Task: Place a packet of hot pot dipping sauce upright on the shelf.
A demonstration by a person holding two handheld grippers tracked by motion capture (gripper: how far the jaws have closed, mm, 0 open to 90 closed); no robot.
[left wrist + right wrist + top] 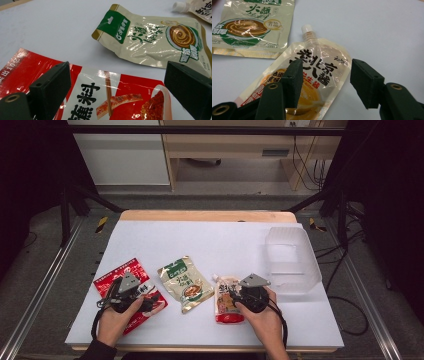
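Three food packets lie flat on the white table (210,240). My left gripper (132,291) hovers open over the red packet (122,272); its jaws stand wide apart above the red packet (120,100) with nothing between them, as the left gripper (117,75) view shows. Beside it lies a cream and green packet (184,284), also ahead of those jaws (155,40). My right gripper (235,293) is open over a spouted sauce pouch (223,309). Its jaws straddle the pouch (312,52) below the white spout, right gripper (327,67) apart from it.
A clear plastic container (291,260) stands empty at the table's right side, just beyond the right hand. The cream and green packet (252,27) lies close to the pouch's spout. Dark frame posts and cables flank the table.
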